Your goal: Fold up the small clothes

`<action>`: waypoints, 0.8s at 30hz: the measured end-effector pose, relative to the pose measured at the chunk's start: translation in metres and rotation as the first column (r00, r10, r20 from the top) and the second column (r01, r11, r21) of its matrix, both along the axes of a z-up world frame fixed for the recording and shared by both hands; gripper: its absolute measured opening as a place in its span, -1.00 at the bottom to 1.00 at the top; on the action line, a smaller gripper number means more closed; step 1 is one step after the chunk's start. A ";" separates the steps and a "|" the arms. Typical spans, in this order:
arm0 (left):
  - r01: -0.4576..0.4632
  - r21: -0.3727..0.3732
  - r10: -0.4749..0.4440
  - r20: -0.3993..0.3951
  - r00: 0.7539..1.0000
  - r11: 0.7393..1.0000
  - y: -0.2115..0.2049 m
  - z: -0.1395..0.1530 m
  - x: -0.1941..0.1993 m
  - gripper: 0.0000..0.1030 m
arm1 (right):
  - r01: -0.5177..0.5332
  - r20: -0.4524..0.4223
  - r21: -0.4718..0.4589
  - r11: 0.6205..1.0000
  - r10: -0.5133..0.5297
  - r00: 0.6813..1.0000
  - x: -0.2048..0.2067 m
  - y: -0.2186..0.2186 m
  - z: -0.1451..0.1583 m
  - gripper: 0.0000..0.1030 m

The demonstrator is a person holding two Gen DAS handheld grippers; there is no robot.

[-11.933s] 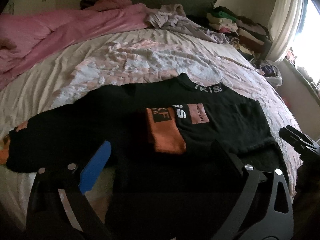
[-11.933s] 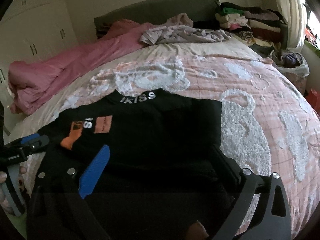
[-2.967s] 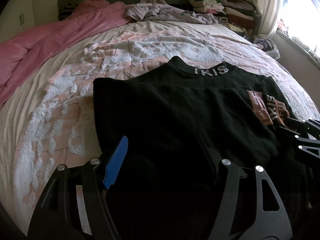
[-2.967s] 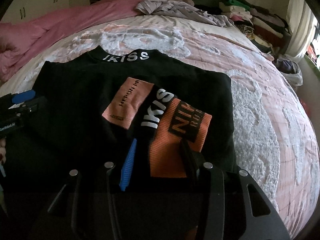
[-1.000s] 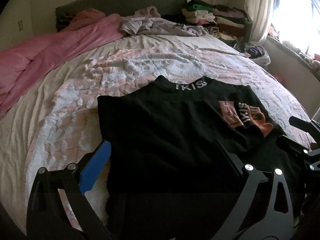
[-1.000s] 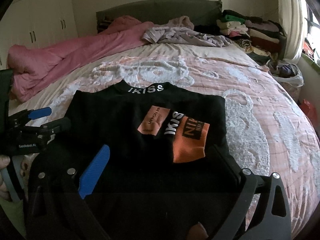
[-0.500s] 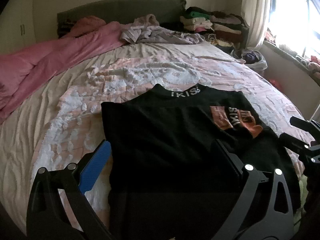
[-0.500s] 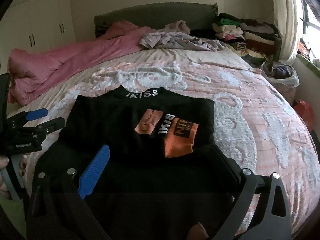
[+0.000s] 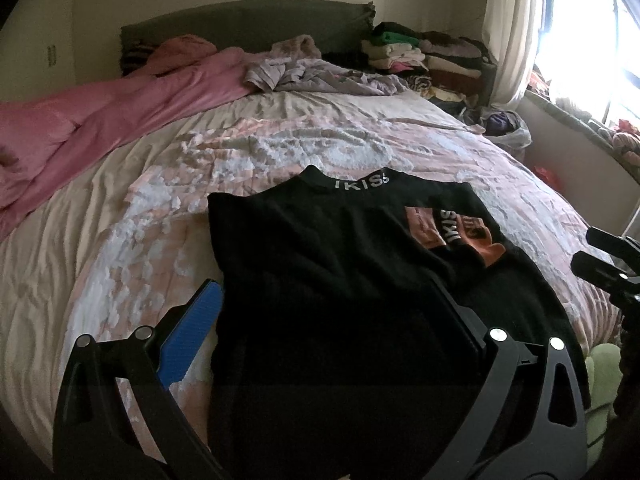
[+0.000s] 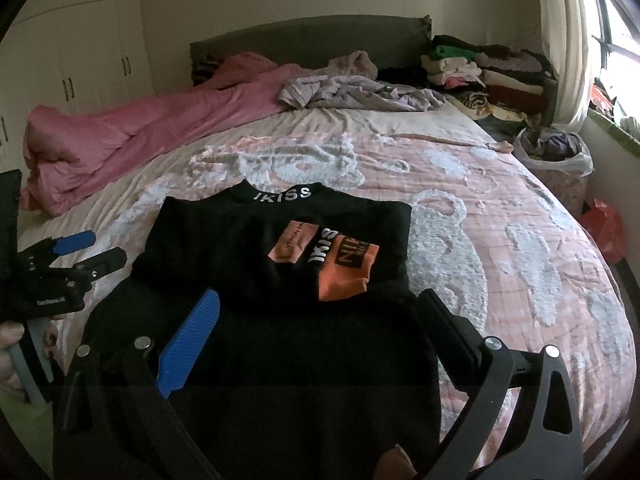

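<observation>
While both tools hung above the near edge of the bed, the left hand-held gripper [image 9: 320,320] had its jaws spread wide with nothing between them, its blue pad [image 9: 188,340] over the left hem of the black sweater [image 9: 320,264]. The right hand-held gripper [image 10: 316,332] was likewise spread wide and empty, poised over the sweater's lower part; in the right wrist view the left tool showed at the left edge, gripped by a hand [image 10: 10,344].

The black sweater lay flat on the bed, its sides folded inward, so that an orange cuff [image 10: 346,272] and a pink patch [image 10: 292,246] rested on its right front. Its collar [image 10: 282,194], lettered IKISS, pointed toward the headboard.

Beyond it spread the pink and white bedspread [image 10: 500,220]. Farther back a pink duvet [image 10: 132,140] was bunched along the left side, and a lilac garment [image 10: 352,94] lay crumpled near the dark headboard [image 10: 308,40]. A stack of folded clothes [image 10: 480,68] stood at the far right beside the curtain [image 10: 568,40].
</observation>
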State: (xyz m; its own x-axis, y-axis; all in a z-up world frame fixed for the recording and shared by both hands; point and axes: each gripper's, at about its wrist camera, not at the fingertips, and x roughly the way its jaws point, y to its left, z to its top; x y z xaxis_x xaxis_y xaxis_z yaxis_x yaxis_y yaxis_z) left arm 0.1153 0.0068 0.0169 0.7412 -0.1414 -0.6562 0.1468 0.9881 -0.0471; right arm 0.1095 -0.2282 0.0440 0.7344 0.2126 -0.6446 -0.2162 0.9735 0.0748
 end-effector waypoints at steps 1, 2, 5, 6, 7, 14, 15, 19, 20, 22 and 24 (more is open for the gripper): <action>0.000 0.001 0.000 0.001 1.000 1.000 0.000 0.000 0.000 0.81 | 0.000 0.002 0.000 1.000 0.000 1.000 -0.002 -0.001 0.001 0.91; -0.002 0.002 0.002 0.001 1.000 1.000 0.000 0.000 0.000 0.81 | -0.001 0.003 -0.001 1.000 0.001 1.000 -0.005 -0.001 0.002 0.91; -0.006 0.003 0.006 0.000 1.000 1.000 0.000 0.000 -0.005 0.81 | 0.002 0.010 -0.001 1.000 -0.002 1.000 -0.012 -0.006 0.005 0.91; -0.009 0.005 0.009 0.001 1.000 1.000 0.000 0.000 -0.009 0.81 | 0.001 0.012 0.001 1.000 -0.001 1.000 -0.015 -0.008 0.006 0.91; -0.009 0.006 0.009 0.002 1.000 1.000 -0.001 0.001 -0.012 0.81 | 0.002 0.013 0.000 1.000 -0.002 1.000 -0.018 -0.010 0.007 0.91; -0.019 0.011 0.019 0.008 1.000 1.000 0.004 0.008 -0.026 0.81 | 0.000 0.018 -0.007 1.000 0.000 1.000 -0.037 -0.019 0.010 0.91; -0.021 0.012 0.021 0.008 1.000 1.000 0.005 0.010 -0.027 0.81 | -0.002 0.018 -0.007 1.000 0.002 1.000 -0.039 -0.021 0.011 0.91; -0.027 0.019 0.027 0.005 1.000 0.999 0.006 0.012 -0.032 0.81 | -0.006 0.018 -0.010 1.000 0.006 1.000 -0.048 -0.024 0.012 0.91; -0.027 0.021 0.027 0.004 1.000 0.999 0.006 0.012 -0.035 0.81 | -0.007 0.018 -0.011 1.000 0.007 1.000 -0.050 -0.025 0.012 0.91; -0.031 0.027 0.031 0.000 1.000 0.999 0.007 0.012 -0.038 0.81 | -0.012 0.015 -0.012 1.000 0.013 1.000 -0.055 -0.027 0.012 0.91; -0.035 0.030 0.035 -0.003 0.999 0.999 0.006 0.011 -0.042 0.81 | -0.018 0.012 -0.013 1.000 0.018 1.000 -0.060 -0.028 0.011 0.91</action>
